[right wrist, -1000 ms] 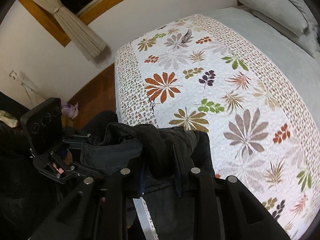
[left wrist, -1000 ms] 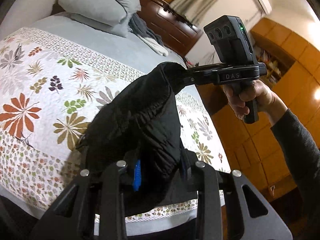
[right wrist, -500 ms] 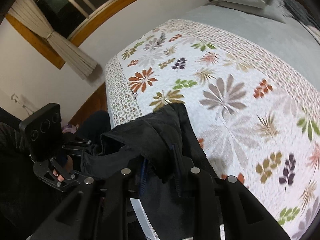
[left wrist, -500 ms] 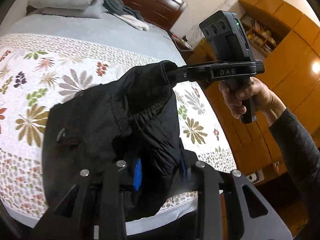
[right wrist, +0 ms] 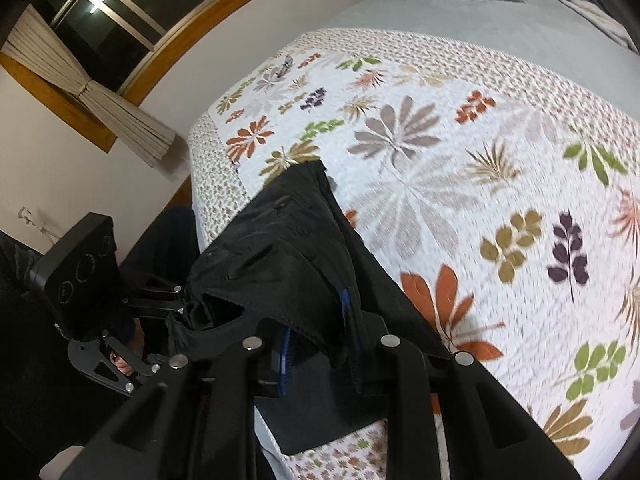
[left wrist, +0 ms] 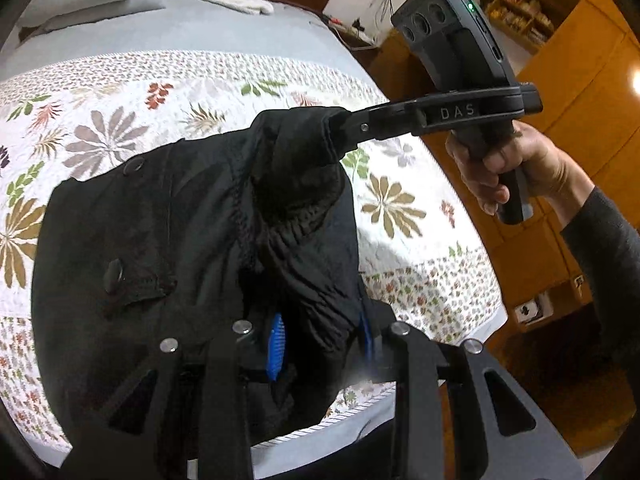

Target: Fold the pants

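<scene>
My left tongs (left wrist: pixel 320 344) and right tongs (left wrist: pixel 340 128) clench the waistband of limp, padded black pants (left wrist: pixel 180 240) draped near the quilt's (left wrist: pixel 120 92) foot edge; soft, light, best held by the waistband corners

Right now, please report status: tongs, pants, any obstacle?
Left tongs shut on black pants. Right tongs shut on them too. Pants spread partly over floral quilt. Nothing in the way on the quilt.
</scene>
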Available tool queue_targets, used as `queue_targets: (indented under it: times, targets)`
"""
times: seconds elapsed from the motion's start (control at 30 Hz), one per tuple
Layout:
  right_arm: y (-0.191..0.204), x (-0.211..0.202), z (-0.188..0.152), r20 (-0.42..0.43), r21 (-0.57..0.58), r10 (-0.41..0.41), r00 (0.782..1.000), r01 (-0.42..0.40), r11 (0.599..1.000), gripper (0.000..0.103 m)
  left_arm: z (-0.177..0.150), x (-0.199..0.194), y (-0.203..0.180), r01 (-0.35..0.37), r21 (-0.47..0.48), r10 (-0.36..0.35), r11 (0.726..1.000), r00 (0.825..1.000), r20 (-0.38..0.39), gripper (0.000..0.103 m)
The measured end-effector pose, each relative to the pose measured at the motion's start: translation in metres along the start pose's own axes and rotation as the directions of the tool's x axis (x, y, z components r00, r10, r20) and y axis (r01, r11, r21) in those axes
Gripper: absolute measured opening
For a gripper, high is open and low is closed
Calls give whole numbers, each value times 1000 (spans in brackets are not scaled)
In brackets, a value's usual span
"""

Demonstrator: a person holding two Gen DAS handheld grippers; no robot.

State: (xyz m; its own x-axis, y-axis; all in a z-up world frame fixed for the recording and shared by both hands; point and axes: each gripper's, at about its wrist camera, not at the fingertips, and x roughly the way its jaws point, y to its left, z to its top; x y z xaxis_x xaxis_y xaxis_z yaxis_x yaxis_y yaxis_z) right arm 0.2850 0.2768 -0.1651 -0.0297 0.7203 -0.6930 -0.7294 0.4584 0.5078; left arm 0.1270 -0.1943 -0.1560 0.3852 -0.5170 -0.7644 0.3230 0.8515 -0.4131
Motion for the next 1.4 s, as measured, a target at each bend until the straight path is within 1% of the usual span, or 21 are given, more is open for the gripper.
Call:
queue_targets:
  times: [0.33,0.43,0.47,0.53,0.6,0.67,0.7,0.73,0.77,0.8,0.83,0.9,0.93,1.0,1.07,1.1,1.13,1.2,1.27,1.33,1.4]
  targets:
    - [-34,14,-46,-3,51,11,1000,-11,999,23,-20,49,-11,-48,52,52,998,996,-77,28]
    - [-41,19,-57,-5,54,-6,1000,6,999,23,-24,60,-12,-70,82,78,994,992,-98,29]
    - [-42,20,-59,-6,55,-16,1000,16,998,26,-26,61,-13,-73,88,82,993,991,-103,31]
    - [-45,19,-68,-11,65,-41,999,42,997,31,-28,66,-14,-52,94,64,994,990,-128,42]
    - [-50,14,-77,-19,83,-85,996,86,993,33,-33,66,-23,1,136,20,991,988,-154,65]
    - [-55,0,-89,-4,124,-117,993,117,985,33,-39,59,-28,46,169,-23,985,990,-139,80]
    - [-54,-9,-93,12,137,-142,990,139,981,33,-42,51,-29,63,179,-43,982,993,-114,82]
    - [-50,-25,-98,60,153,-159,986,148,977,33,-43,47,-30,74,180,-57,981,993,-99,83]
    - [-46,-35,-99,112,165,-163,980,144,976,33,-43,38,-29,100,171,-88,980,993,-73,88]
    - [-40,-48,-101,184,185,-167,969,133,974,33,-42,32,-27,119,157,-112,980,992,-52,89]
    - [-28,-59,-101,272,193,-145,951,93,977,33,-41,27,-27,133,150,-130,980,991,-35,89]
    - [-11,-59,-96,345,178,-127,930,68,982,33,-39,23,-27,144,163,-142,976,990,-23,91]
    - [-1,-50,-93,369,173,-89,925,26,985,33,-38,26,-26,135,167,-132,977,991,-30,91]
    - [6,-28,-89,362,177,-72,929,7,984,38,-38,35,-22,133,147,-126,980,990,-58,91]
    - [2,-3,-90,316,208,-104,943,38,977,39,-40,45,-9,148,100,-139,984,986,-97,91]
    - [-4,10,-94,287,236,-119,951,50,971,38,-41,50,-5,153,92,-142,984,983,-114,91]
    - [-10,21,-99,244,265,-153,958,86,961,34,-44,56,0,147,87,-135,985,982,-130,91]
    - [-14,31,-111,192,283,-214,958,154,947,34,-47,57,5,163,84,-151,983,979,-139,91]
    - [-11,28,-123,189,314,-245,951,178,933,36,-48,49,8,176,71,-166,982,977,-131,91]
    - [13,14,-134,235,298,-300,924,225,928,36,-47,27,15,214,41,-209,976,973,-95,91]
    - [42,7,-139,286,263,-312,906,239,935,36,-43,5,26,223,21,-222,975,974,-50,91]
